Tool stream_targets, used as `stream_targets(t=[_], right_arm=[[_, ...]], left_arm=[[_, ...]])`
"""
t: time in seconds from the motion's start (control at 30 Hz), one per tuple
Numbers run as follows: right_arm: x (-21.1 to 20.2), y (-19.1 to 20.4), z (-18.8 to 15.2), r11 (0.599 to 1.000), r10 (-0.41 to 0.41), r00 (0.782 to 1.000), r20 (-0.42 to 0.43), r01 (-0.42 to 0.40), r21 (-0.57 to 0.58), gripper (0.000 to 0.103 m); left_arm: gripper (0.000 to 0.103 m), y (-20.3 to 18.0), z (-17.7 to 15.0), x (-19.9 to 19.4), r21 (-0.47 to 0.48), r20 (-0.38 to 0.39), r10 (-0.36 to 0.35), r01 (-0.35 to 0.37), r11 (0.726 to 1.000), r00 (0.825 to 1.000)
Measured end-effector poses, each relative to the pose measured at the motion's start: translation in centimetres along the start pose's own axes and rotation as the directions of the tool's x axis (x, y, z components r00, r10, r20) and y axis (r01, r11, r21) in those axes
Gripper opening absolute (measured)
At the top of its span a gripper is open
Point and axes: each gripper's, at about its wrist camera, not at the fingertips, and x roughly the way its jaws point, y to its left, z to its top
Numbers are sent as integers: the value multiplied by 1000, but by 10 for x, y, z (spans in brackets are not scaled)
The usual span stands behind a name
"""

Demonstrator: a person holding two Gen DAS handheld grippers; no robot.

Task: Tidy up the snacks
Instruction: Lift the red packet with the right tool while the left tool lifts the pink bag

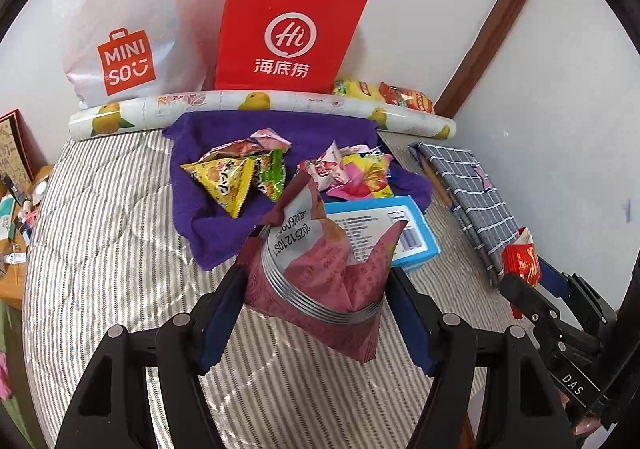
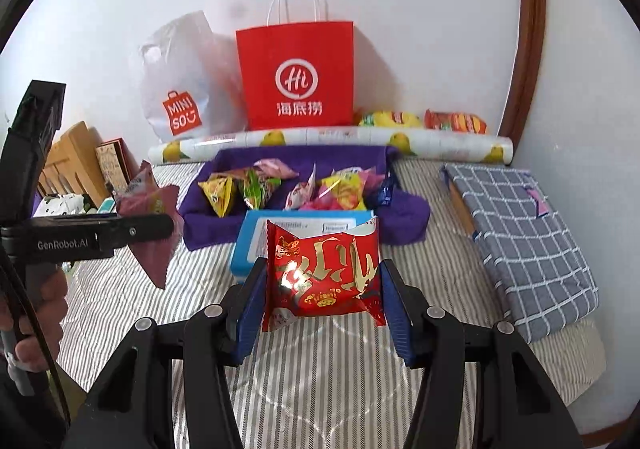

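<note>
Left wrist view: the left gripper (image 1: 316,313) holds a maroon snack packet (image 1: 320,281) clamped between its blue pads, lifted clear of the striped bedspread (image 1: 120,249), while the right gripper (image 2: 320,305) grips a red-and-gold snack packet (image 2: 324,273) the same way, also off the bed. Neither pair of jaws is empty or wide; each is closed to the width of its packet. Both packets hang in front of the purple cloth tray (image 1: 208,233), which lies straight ahead of and below both grippers, beyond a light blue box (image 1: 416,233) that sits between the jaws and the tray. The tray's long axis runs across the view, left to right. Judging from the two views, the left gripper looks slightly nearer the tray's left half and the right gripper nearer its middle, so each would likely carry forward over the blue box to reach it. Counted: two packets in hand, one per gripper; a heap of small wrapped snacks in the tray, too jumbled to number exactly, in two loose clusters; two larger snack bags (image 2: 424,121) against the wall; one red paper bag (image 2: 296,77), one white plastic bag (image 2: 180,97), one rolled fruit-print sheet (image 2: 320,141), and one folded checked cloth (image 2: 520,237) at the right.
</note>
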Motion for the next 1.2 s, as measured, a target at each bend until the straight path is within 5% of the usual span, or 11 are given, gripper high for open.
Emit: stream_targets(t=[0.53,1.2], right_arm=[[-14,-22,30,1000,0,998,65,-1,14,54],[17,-33,67,999,42,997,71,-45,31,54]], left_arm=[[70,-32,16,4,6,-1,-63,63,998,998],[70,-32,59,12,16,33,-29,28,999,999]])
